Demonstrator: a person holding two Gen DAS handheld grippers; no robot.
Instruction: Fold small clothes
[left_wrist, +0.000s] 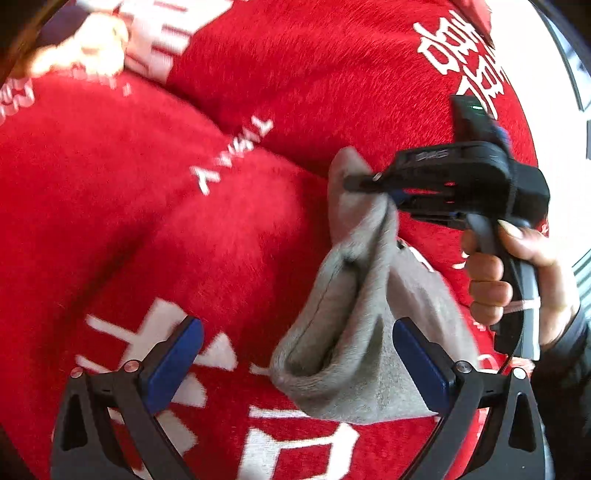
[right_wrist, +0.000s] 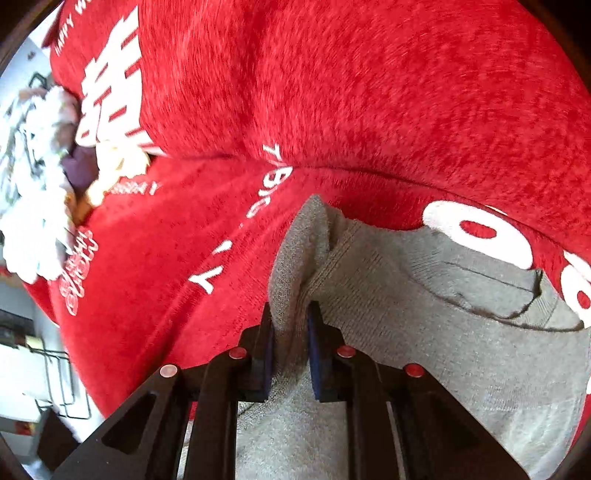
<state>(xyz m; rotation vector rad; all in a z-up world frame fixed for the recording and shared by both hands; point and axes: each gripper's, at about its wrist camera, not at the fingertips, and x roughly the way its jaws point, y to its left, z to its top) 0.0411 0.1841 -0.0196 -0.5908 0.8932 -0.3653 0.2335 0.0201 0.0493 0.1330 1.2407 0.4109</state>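
Note:
A small grey sock (left_wrist: 351, 325) lies on a red blanket (left_wrist: 147, 206) with white lettering. My right gripper (left_wrist: 354, 182) is shut on one end of the sock and lifts that end off the blanket. In the right wrist view the right gripper (right_wrist: 290, 314) pinches a fold of the grey sock (right_wrist: 424, 295) between its blue pads (right_wrist: 314, 347). My left gripper (left_wrist: 295, 332) is open, its blue pads (left_wrist: 173, 362) spread on either side of the sock's lower end without touching it.
The red blanket (right_wrist: 369, 92) covers nearly all the surface. A heap of pale and purple clothes (right_wrist: 55, 177) lies at its far edge, also blurred in the left wrist view (left_wrist: 88, 48). A wire rack (right_wrist: 62, 384) stands off the blanket's side.

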